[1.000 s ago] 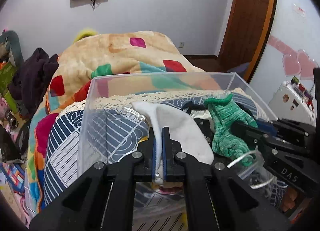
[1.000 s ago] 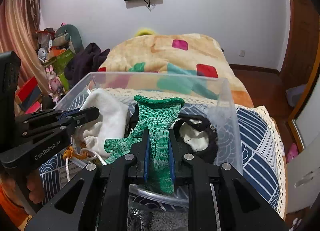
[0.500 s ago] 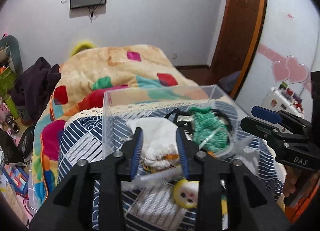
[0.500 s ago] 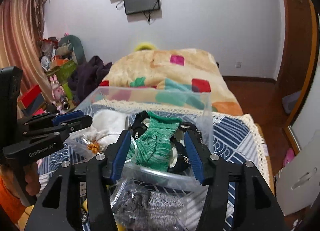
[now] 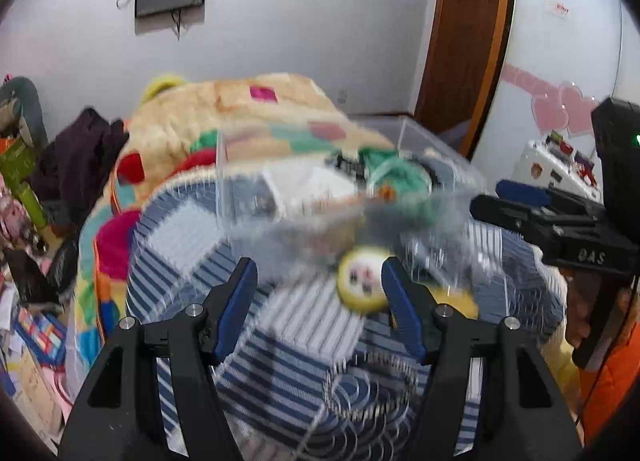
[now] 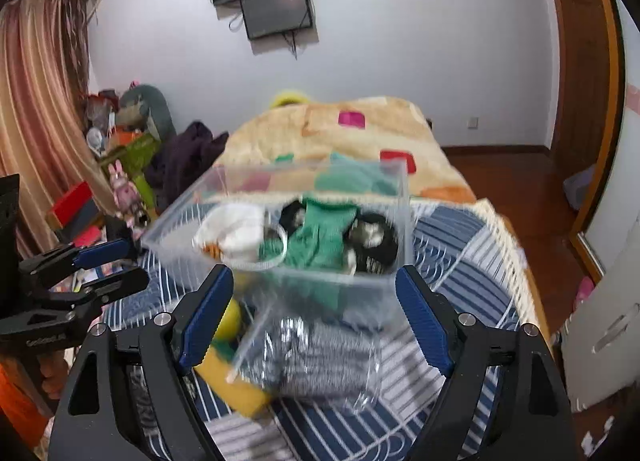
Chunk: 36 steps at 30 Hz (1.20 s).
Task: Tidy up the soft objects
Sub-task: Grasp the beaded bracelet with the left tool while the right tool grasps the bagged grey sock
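A clear plastic bin (image 6: 372,285) stands on a blue striped cloth. In it lie a white cloth (image 6: 236,229), a green knit sock (image 6: 324,233) and a black item (image 6: 376,237). The bin also shows, blurred, in the left wrist view (image 5: 424,145). My right gripper (image 6: 316,313) is open and empty, in front of the bin. A clear bag with grey fabric (image 6: 316,353) lies just below it. My left gripper (image 5: 320,301) is open and empty, with a yellow round plush (image 5: 362,281) between its fingers' line of sight.
A bed with a patterned blanket (image 6: 340,133) lies beyond the bin. Toys and dark clothes (image 6: 184,157) pile at the left. A yellow item (image 6: 232,377) lies beside the bag. A wooden door (image 5: 464,37) stands at the right.
Both grippers let go of the white cloth and the green sock into the bin, opened wide and drew back from it.
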Each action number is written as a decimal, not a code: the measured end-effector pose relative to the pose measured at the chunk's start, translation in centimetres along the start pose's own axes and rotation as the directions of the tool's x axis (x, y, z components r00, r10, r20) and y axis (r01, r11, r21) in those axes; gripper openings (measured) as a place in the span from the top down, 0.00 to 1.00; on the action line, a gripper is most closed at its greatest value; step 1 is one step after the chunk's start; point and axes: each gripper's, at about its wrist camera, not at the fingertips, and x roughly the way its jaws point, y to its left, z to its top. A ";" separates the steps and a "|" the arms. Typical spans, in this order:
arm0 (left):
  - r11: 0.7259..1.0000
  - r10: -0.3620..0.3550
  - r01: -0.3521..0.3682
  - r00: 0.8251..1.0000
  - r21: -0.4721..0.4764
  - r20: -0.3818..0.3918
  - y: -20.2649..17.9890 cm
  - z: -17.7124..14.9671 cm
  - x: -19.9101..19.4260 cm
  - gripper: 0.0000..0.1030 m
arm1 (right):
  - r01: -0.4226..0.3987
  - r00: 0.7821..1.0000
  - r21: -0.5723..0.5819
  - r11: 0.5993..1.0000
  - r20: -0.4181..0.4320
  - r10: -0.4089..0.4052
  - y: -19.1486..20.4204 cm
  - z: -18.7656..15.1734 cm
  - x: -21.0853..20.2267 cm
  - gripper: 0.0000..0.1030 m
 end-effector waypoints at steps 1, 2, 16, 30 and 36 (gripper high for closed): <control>1.000 -0.003 0.003 1.000 -0.005 -0.020 0.1 -0.7 0.3 0.38 | -0.002 1.000 -0.001 1.000 -0.019 0.002 0.1 -0.5 0.5 0.21; 1.000 -0.003 0.003 0.999 -0.010 -0.038 0.2 -1.3 0.5 0.38 | -0.003 0.999 0.000 1.000 -0.033 0.003 0.1 -0.8 0.8 0.21; 1.000 0.005 -0.006 0.993 -0.007 -0.117 -0.5 -5.9 1.9 0.54 | 0.050 0.983 0.058 0.997 -0.180 -0.039 -2.1 -5.0 3.8 0.21; 0.999 -0.013 0.009 0.995 -0.044 -0.095 -0.2 -6.1 1.4 0.94 | 0.029 0.990 0.044 0.999 -0.142 -0.023 -1.8 -5.9 2.4 0.60; 0.999 -0.010 0.008 0.999 -0.039 -0.043 -0.4 -5.0 0.2 0.94 | 0.019 0.995 0.054 0.998 -0.100 -0.014 -2.0 -5.4 0.9 0.64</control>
